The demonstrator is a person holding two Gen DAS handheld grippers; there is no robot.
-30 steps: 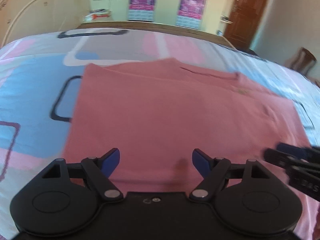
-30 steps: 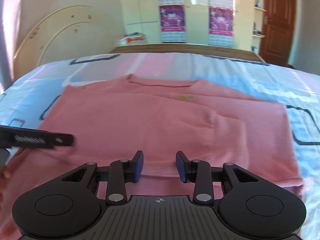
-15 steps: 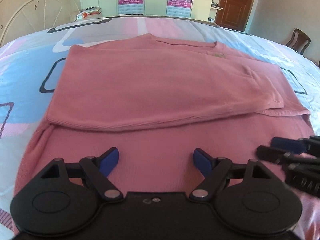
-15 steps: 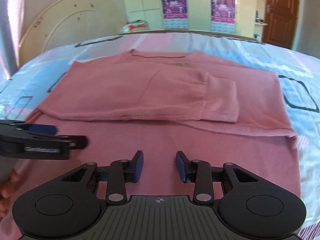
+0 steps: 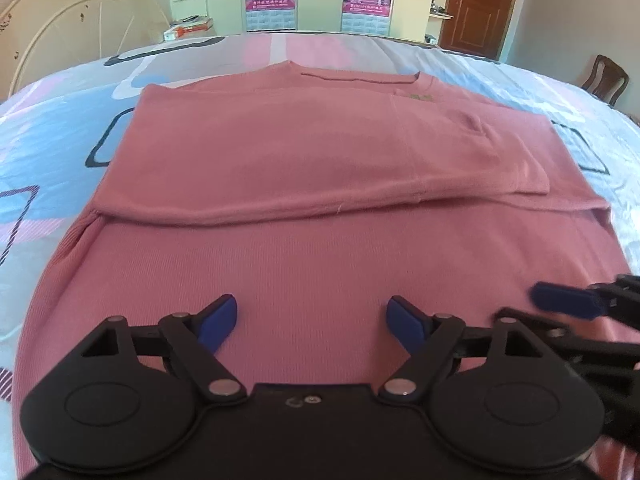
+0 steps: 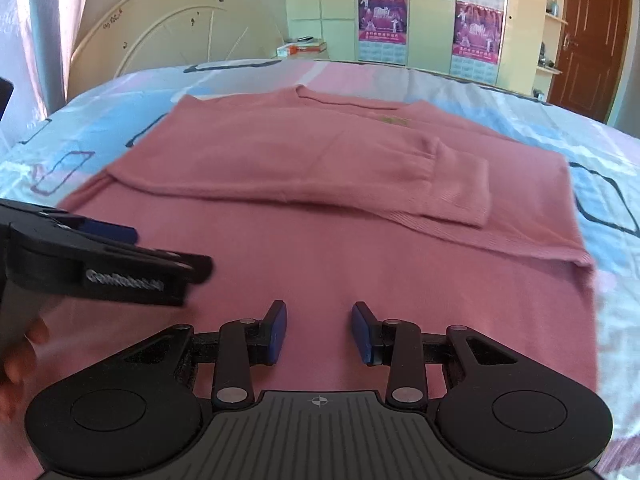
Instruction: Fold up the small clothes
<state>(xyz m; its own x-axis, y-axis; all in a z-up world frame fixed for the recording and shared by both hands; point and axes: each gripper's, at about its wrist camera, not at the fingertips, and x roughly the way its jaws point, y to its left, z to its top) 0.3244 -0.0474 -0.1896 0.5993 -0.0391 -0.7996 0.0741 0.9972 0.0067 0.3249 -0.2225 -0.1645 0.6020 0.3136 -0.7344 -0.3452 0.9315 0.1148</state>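
One pink sweater [image 5: 320, 248] lies on the bed [image 5: 52, 136], both sleeves folded across. Left gripper [image 5: 310, 322] fingers opening, empty; right gripper [image 6: 319, 330] fingers apart, empty.

pink sweater [image 5: 320, 152] flat on the bed [image 5: 48, 152]
sleeves folded across the chest, neck at the far end, hem nearest

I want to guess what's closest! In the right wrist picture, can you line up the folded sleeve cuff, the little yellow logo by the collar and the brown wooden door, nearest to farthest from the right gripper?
From the right gripper:
1. Folded pink sleeve cuff, on the pink knitted sweater, ahead and right.
2. Small yellow logo, near the collar, farther up the sweater.
3. Brown wooden door, across the room, far right.
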